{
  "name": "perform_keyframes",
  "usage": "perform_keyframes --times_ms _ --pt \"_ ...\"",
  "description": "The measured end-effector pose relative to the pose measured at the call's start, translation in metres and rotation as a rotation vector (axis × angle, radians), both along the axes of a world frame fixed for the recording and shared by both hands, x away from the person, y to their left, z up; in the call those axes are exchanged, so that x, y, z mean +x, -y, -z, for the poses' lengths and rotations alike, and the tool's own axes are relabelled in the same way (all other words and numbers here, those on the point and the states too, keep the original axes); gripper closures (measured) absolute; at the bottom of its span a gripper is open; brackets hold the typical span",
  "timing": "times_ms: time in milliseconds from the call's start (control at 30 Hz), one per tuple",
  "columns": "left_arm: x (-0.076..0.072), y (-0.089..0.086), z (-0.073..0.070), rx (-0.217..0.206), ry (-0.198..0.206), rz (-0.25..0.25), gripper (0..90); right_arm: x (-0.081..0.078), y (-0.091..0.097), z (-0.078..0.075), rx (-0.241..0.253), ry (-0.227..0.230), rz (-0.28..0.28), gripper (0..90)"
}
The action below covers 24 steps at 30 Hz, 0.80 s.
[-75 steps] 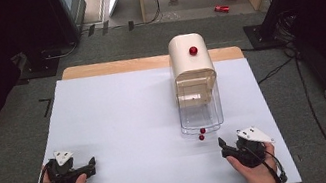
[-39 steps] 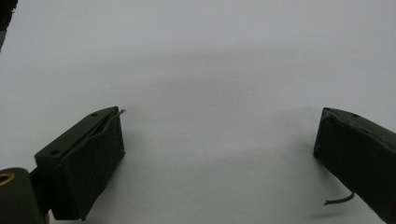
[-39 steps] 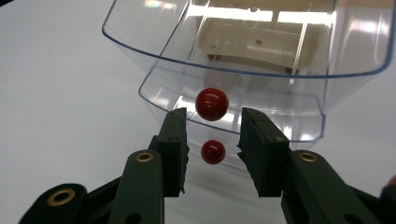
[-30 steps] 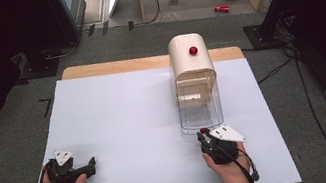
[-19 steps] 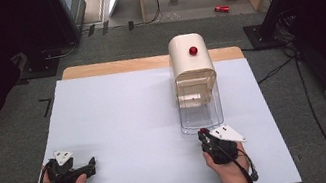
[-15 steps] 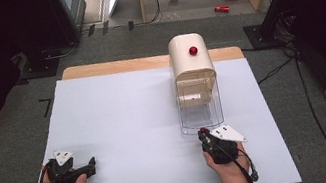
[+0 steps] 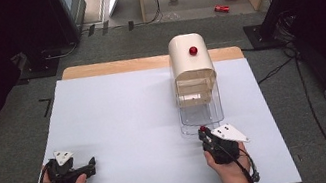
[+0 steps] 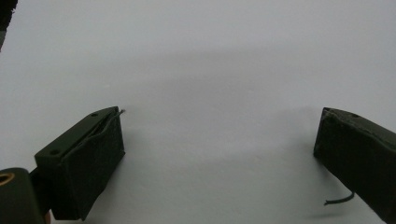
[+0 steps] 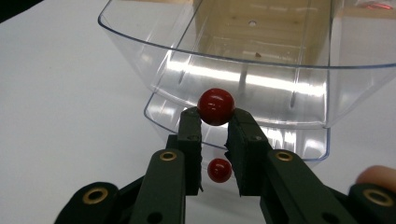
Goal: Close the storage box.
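- I am seeing the right gripper [image 9: 215,122] clamping the upper red knob [image 9: 215,106] of the clear drawer [image 9: 299,79], at the box's near end.
- I am seeing the left gripper [image 8: 219,154] resting released on the white table [image 7: 119,114].

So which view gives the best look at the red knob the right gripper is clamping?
The right gripper view: the upper red knob sits large and sharp between the right gripper's jaw tips, before the clear drawers. The high view shows it as a tiny red dot. The left gripper view looks at white tabletop.
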<state>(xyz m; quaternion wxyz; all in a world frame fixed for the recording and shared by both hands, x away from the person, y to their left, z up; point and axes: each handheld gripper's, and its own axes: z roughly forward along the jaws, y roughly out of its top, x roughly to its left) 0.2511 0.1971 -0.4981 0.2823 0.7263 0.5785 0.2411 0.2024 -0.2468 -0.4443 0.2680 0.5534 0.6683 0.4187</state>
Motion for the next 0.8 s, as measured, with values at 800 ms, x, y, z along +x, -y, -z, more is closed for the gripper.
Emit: perform_keyframes --times_ms 800 --pt "0.0 0.0 0.0 0.0 0.0 0.0 1.6 0.012 0.003 -0.033 0.024 0.049 0.015 78.8"
